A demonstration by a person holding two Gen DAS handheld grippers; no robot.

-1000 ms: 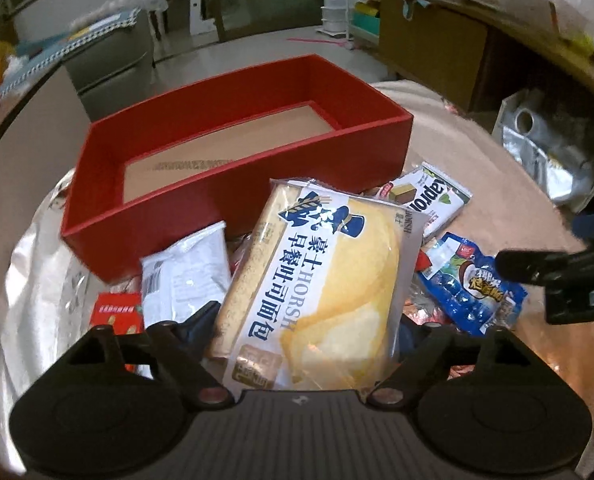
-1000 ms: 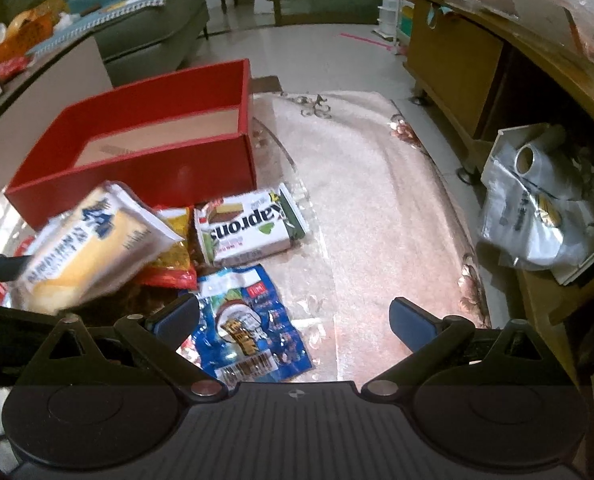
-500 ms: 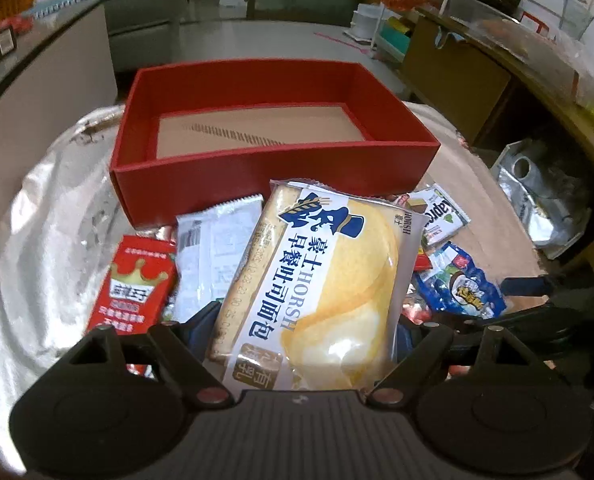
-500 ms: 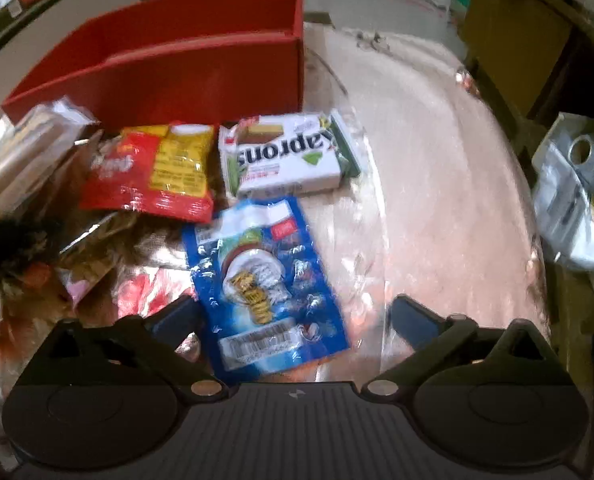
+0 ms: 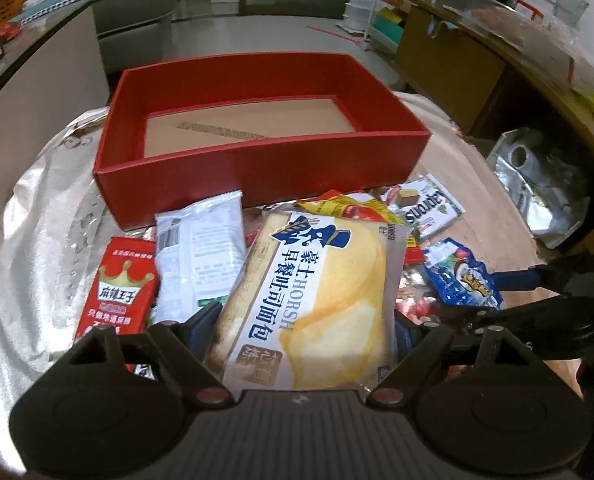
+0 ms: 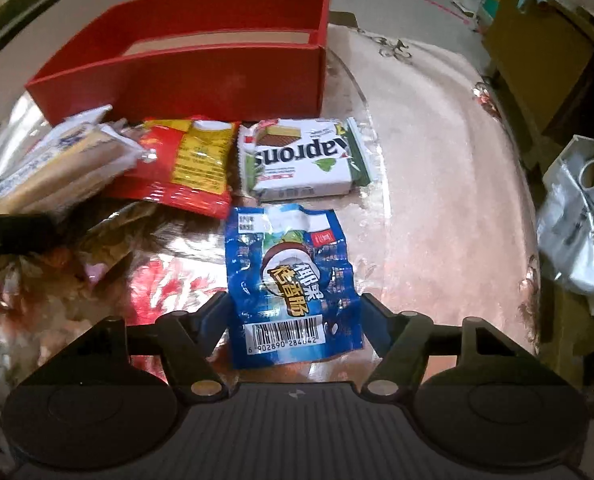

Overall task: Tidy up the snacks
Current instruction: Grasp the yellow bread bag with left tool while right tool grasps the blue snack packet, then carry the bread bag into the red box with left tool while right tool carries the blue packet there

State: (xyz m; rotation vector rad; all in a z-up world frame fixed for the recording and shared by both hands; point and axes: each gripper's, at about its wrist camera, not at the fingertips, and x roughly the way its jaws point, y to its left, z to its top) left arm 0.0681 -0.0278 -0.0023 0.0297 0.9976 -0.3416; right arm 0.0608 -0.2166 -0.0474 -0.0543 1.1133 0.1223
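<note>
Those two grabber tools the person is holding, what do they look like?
Both look alike. The left gripper and right gripper each have a black ribbed body, two rounded black shoulders, angled black arms with small round pivots, and blue finger pads. No cables, sleeves or hands show.

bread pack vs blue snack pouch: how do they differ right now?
The bread pack is large, plump and yellow; the blue snack pouch is smaller, flat and crinkled. The bread pack is clamped in the left gripper; the pouch lies on the table between the right gripper's closing jaws. Both are sealed and outside the red box.

Glossy plastic snack wrappers (image 6: pixel 293 280), matt red box (image 5: pixel 257 168)
</note>
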